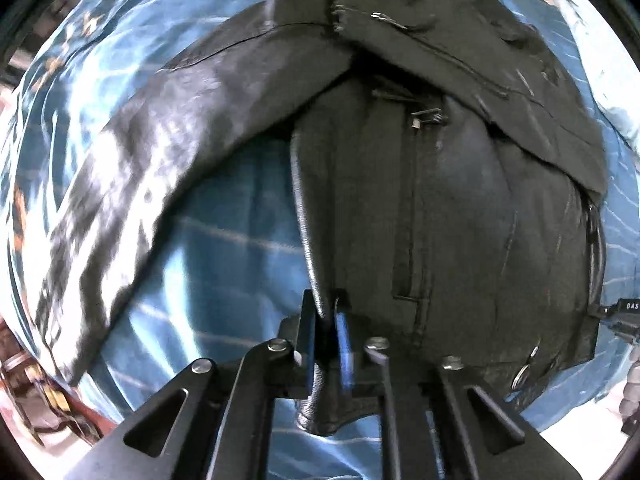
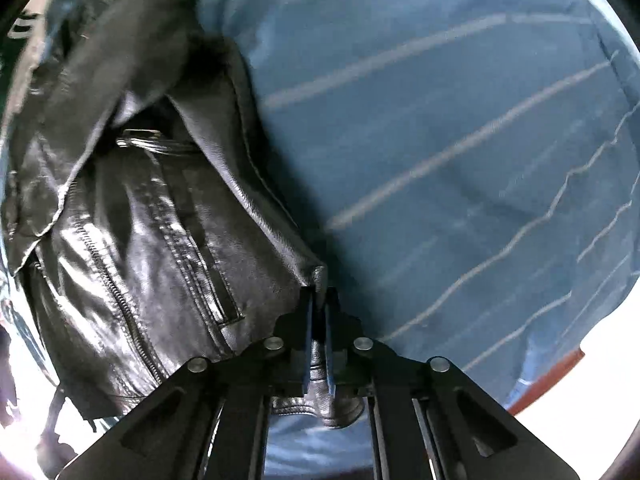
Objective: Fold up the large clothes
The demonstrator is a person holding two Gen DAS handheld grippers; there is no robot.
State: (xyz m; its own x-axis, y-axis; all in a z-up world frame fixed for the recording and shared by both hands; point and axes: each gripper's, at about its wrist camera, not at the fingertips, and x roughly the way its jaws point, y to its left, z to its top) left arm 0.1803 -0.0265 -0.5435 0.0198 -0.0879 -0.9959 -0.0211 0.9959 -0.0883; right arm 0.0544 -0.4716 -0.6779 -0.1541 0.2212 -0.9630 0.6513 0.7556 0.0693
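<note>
A black leather jacket (image 1: 452, 216) with zips lies partly folded on a blue striped sheet (image 1: 224, 264). Its sleeve (image 1: 132, 184) stretches out to the left, and a flap is folded across the top. My left gripper (image 1: 329, 320) is shut on the jacket's left bottom edge and lifts it a little. In the right wrist view the jacket (image 2: 152, 240) fills the left half. My right gripper (image 2: 319, 308) is shut on its bottom right corner. The pinched leather bunches out behind both pairs of fingers.
The blue sheet (image 2: 460, 160) with pale stripes covers the surface and spreads wide to the right of the jacket. A red-brown edge (image 2: 548, 384) shows at the sheet's lower right, with bright floor beyond. The other gripper's tip (image 1: 624, 312) shows at the far right.
</note>
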